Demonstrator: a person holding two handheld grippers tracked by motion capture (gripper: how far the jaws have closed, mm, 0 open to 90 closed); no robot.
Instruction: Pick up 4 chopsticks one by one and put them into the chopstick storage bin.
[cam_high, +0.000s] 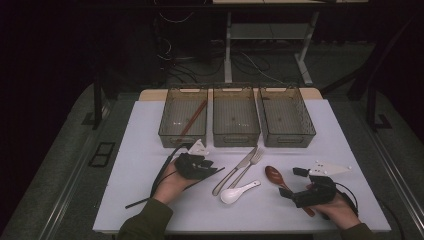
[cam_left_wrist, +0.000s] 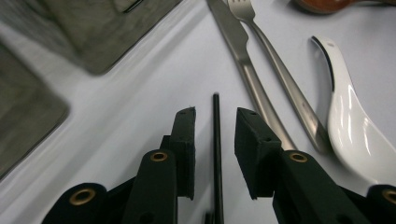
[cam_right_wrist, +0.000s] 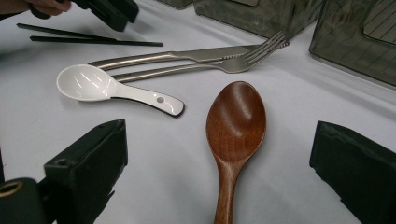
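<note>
Two grippers are hovering open. The left gripper is straddling a black chopstick beside the knife, untouched. The right gripper is flanking the wooden spoon.

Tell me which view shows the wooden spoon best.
The right gripper view: the wooden spoon lies close and sharp, bowl up, handle running to the bottom edge. The high view shows it small, beside the right claw. The left gripper view catches just a brown sliver.

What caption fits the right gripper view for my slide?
Open jaws flank a wooden spoon; white spoon, knife and fork lie beyond.
</note>
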